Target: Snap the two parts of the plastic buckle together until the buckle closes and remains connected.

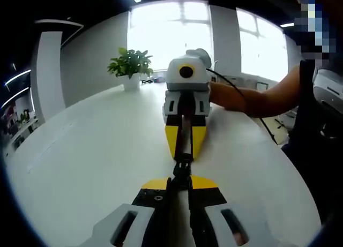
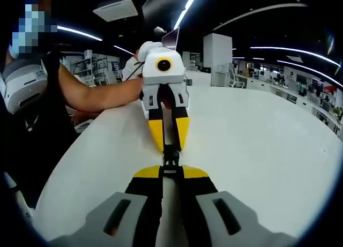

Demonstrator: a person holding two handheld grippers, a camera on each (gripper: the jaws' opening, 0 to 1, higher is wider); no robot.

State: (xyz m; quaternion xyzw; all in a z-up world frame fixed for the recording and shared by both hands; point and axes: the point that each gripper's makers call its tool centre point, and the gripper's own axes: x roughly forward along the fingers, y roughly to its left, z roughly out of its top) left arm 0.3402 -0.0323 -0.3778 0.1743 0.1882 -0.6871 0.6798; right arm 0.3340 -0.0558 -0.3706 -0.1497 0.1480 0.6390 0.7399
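Jaws, left: closed down on one end of the black buckle (image 1: 182,169); the left gripper (image 1: 180,184) rises from the bottom of the left gripper view, its yellow-tipped jaws pinched to a narrow slit around the part.
Jaws, right: closed on the other end of the buckle (image 2: 171,157); the right gripper (image 2: 171,171) shows the same narrow pinch in the right gripper view.
Buckle: a small black plastic piece held between the two grippers' tips, just above the table (image 1: 91,150); whether its two halves are fully latched cannot be told.
Grippers' relation: tip to tip, facing each other in one line. The right gripper (image 1: 185,150) comes in from the top of the left gripper view, the left gripper (image 2: 168,144) likewise in the right gripper view.
Hands: a bare forearm (image 1: 257,99) reaches in behind the right gripper; another forearm (image 2: 96,94) behind the left.
Table: white, broad, rounded edge (image 2: 257,150).
Surroundings: potted green plant (image 1: 130,65) at the table's far end before bright windows (image 1: 171,30); ceiling light strips and office furniture in the right gripper view.
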